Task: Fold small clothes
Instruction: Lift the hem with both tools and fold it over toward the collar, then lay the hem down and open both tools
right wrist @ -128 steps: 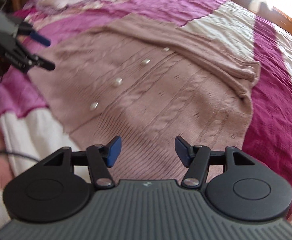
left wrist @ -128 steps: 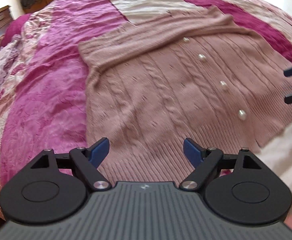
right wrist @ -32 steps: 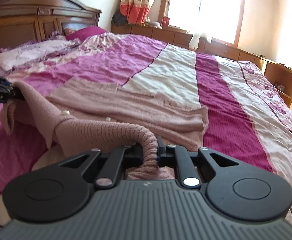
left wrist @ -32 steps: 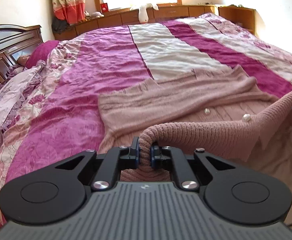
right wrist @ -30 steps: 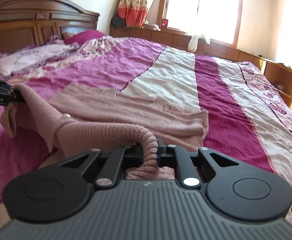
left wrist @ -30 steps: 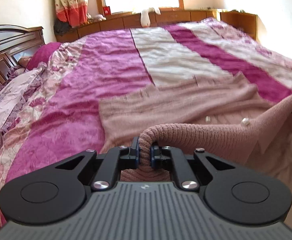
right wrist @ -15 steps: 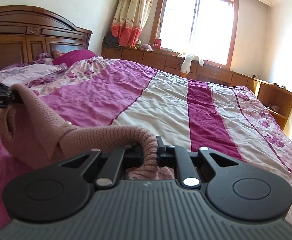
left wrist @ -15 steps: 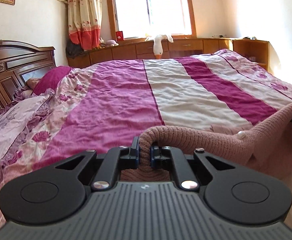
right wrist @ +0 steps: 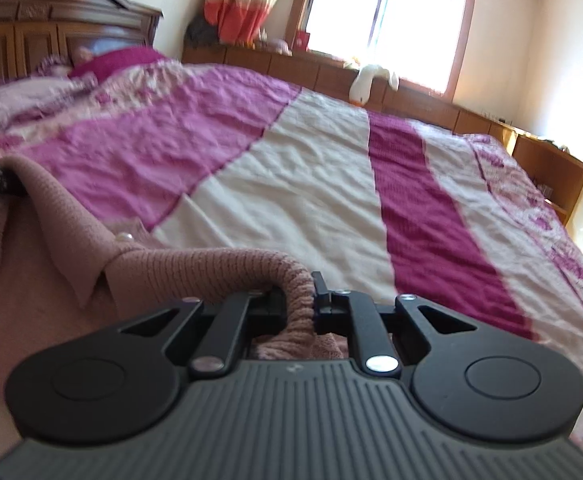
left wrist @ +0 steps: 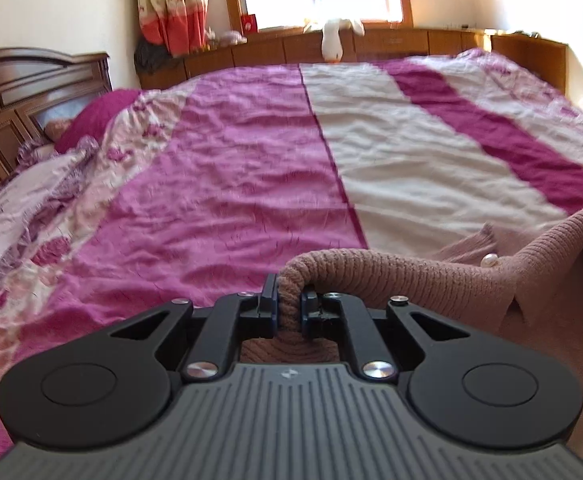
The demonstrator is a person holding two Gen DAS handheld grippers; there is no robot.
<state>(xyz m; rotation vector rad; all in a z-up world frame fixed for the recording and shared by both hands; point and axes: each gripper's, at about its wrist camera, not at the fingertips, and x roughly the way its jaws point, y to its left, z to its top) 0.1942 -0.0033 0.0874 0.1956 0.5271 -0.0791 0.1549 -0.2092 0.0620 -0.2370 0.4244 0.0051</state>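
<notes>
Your left gripper [left wrist: 289, 307] and right gripper [right wrist: 299, 300] are each pinching the ribbed hem of the pink cardigan [left wrist: 431, 280], lifting it, its body draping onto the striped bedspread [left wrist: 251, 168] beyond.

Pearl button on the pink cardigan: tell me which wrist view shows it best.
The left wrist view. There the pearl button sits sharp and whole on the pink cardigan, just behind the lifted ribbed hem. In the right wrist view the button is blurrier and partly tucked behind the raised knit.
</notes>
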